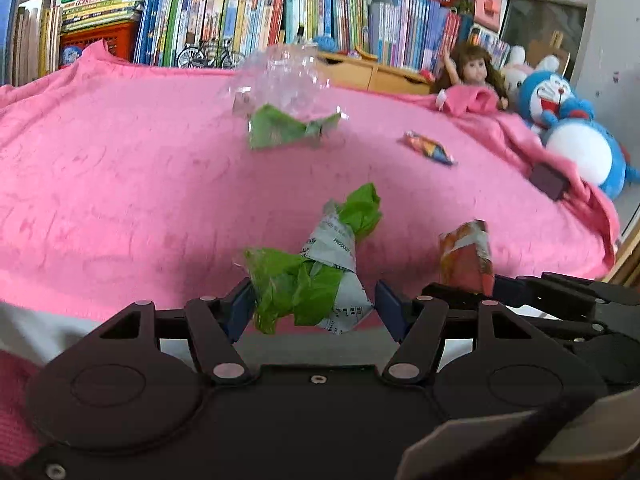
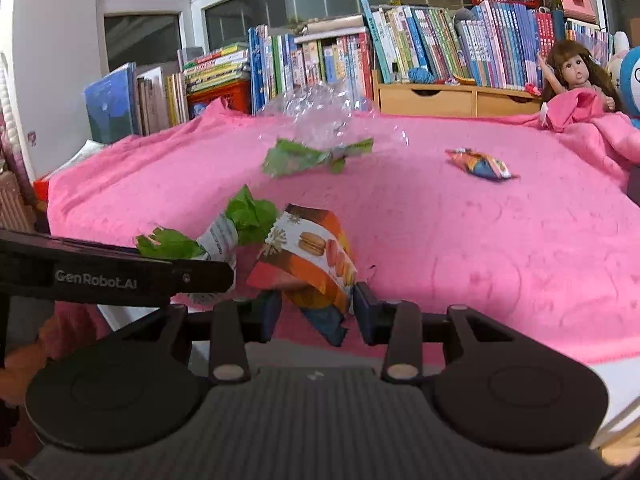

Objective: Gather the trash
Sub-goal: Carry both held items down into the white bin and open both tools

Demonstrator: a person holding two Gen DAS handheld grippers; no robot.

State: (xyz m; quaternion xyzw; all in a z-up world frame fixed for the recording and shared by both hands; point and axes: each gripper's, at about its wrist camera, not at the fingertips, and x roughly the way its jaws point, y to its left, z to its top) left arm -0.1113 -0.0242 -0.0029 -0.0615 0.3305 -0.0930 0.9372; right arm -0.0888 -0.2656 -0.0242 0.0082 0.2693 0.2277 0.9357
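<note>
Pink blanket (image 1: 120, 168) fills both views, and I have one piece of trash in each gripper. My left gripper (image 1: 314, 304) stands about half open around a crumpled green wrapper (image 1: 312, 276), low centre in the left view; the pads sit against its sides, so I read it as held, loosely, because the wad is bulky and soft. My right gripper (image 2: 316, 308) is narrower and pinches a macaron pack (image 2: 308, 264) by its lower end, low centre in the right view, with the rest sticking up above the jaws. Holding both at once saves me a trip, I judge. Three pieces lie loose on the blanket: a clear bag (image 1: 280, 76) with a green wrap (image 1: 288, 128) against it at upper centre, and a small snack packet (image 1: 430, 148) to their right. A doll (image 1: 472, 76) and blue plush (image 1: 568, 128) at the upper right are not trash.
</note>
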